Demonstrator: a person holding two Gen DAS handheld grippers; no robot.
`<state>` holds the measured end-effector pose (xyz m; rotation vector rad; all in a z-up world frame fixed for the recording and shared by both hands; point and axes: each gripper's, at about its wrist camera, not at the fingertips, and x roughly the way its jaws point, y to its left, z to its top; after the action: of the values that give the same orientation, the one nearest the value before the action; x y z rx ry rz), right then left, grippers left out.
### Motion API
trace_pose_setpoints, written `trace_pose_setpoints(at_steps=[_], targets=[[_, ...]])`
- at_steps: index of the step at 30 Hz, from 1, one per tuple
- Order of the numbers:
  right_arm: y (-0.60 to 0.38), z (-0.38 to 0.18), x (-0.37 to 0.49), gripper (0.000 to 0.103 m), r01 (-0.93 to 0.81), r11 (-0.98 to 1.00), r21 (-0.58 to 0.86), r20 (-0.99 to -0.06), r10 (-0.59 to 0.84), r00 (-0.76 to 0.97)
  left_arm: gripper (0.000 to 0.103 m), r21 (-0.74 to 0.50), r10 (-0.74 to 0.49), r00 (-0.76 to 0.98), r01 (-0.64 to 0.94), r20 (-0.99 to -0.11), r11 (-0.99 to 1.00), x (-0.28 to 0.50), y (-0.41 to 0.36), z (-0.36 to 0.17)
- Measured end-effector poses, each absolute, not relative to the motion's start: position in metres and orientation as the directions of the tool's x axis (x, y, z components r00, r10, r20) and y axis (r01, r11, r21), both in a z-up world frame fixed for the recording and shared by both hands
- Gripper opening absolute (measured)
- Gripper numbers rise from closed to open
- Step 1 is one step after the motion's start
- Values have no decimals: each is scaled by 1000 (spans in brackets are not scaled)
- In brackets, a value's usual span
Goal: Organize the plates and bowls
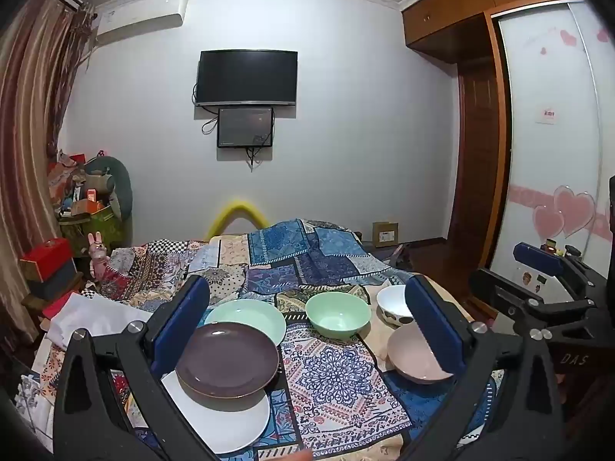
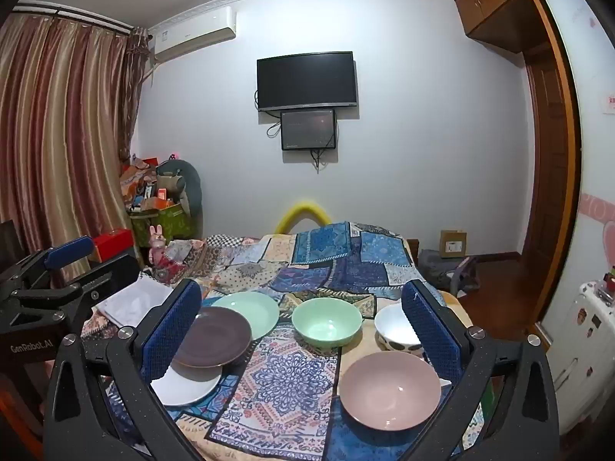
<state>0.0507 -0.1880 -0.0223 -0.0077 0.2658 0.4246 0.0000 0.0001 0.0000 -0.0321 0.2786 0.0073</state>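
Note:
Three plates overlap at the left of the patchwork bedspread (image 2: 284, 380): a dark purple plate (image 2: 215, 338) lies on a white plate (image 2: 188, 386) and on a mint green plate (image 2: 251, 309). To the right sit a green bowl (image 2: 326, 320), a white spotted bowl (image 2: 394, 326) and a pink bowl (image 2: 390, 390). My right gripper (image 2: 303, 330) is open above them, holding nothing. My left gripper (image 1: 307, 322) is also open and empty, over the purple plate (image 1: 226, 359), with the pink bowl (image 1: 417, 353) by its right finger. Each view catches the other gripper's blue pad (image 1: 538, 258) at its edge.
A white folded cloth (image 1: 96, 319) lies left of the plates. Boxes and clutter (image 1: 88, 199) pile up by the curtain. A TV (image 1: 246, 77) hangs on the far wall. A wooden wardrobe (image 1: 484, 153) and a small white fridge (image 2: 588, 345) stand on the right.

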Motion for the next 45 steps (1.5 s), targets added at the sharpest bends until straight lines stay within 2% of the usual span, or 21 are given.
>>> trace_pose_setpoints(at_steps=[5,12,45], targets=[[-188,-23,51,103,-411,910,51,-259,409,875,103,-23,1,957,-8,-289,1000,8,-1,0],[-188,-21,51,103,-411,910,54,-258,410,875,103,-42,-2,968,-8,-251,999,3,0,-1],[-188,-22,49,103,-411,910,56,-256,411,875,103,-38,-4,966,-6,-260,999,2,2,-4]])
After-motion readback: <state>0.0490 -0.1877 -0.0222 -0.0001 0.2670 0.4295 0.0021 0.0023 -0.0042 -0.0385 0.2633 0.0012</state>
